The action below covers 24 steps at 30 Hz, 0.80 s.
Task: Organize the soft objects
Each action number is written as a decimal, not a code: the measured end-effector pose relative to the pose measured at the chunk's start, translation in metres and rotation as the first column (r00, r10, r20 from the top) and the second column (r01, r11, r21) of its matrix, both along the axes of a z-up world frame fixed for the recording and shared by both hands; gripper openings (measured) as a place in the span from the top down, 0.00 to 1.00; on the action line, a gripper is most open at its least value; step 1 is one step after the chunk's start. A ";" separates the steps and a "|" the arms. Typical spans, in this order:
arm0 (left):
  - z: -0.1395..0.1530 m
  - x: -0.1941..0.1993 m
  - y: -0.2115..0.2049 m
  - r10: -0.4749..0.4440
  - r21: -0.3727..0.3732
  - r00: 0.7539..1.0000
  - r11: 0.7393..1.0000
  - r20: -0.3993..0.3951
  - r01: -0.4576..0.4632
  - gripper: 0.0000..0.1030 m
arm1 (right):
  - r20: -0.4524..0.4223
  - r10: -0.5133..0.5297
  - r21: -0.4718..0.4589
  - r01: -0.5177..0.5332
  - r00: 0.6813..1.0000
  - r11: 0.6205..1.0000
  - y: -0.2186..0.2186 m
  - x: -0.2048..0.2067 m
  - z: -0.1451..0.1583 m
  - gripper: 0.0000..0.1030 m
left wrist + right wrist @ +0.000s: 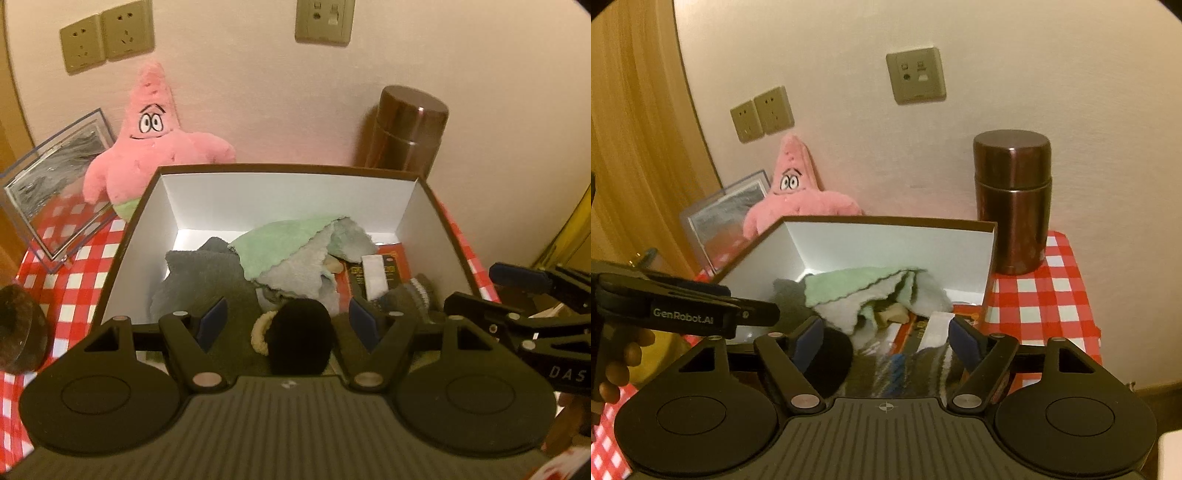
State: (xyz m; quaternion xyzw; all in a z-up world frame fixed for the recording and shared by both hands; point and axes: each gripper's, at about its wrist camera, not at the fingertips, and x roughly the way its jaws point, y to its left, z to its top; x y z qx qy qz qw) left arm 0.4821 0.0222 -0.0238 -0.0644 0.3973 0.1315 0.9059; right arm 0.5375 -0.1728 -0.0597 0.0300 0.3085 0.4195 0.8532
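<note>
Both tools tilt downward over the near rim of the brown, white-lined cardboard box (177, 206). Left tool (290, 325) spread, nothing pinched; black fuzzy pompom (301, 334) lies between its pads. Right tool (886, 341) spread above striped grey sock (908, 373). Green-grey towel (288, 247) heaped mid-box; pink star plush (155, 147) upright behind.

One open cardboard box (122, 254) with white inner walls. One pink starfish plush (155, 147). One brown metal flask (1012, 203). One clear acrylic case (55, 192). Three wall plates: a pair of sockets (107, 37), one data plate (325, 20). One green-and-grey cloth (284, 247), one dark grey towel (203, 273), one black pompom (301, 339), one striped sock (916, 369). Two grippers: left (291, 325), right (886, 341).
</note>
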 end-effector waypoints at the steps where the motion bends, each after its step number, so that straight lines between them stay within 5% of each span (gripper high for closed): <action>1: 0.004 -0.007 -0.003 0.002 0.001 1.000 1.000 0.008 -0.002 0.29 | -0.002 -0.003 0.008 0.003 1.000 1.000 -0.004 -0.004 0.002 0.26; 18: 0.048 -0.142 -0.048 0.046 0.070 0.993 0.996 0.112 -0.054 0.17 | 0.078 -0.084 0.036 0.081 0.993 0.996 -0.061 -0.100 0.024 0.22; 24: 0.057 -0.186 -0.056 0.042 0.075 0.993 0.996 0.109 -0.050 0.17 | 0.019 -0.082 0.085 0.080 0.996 0.993 -0.081 -0.134 0.029 0.22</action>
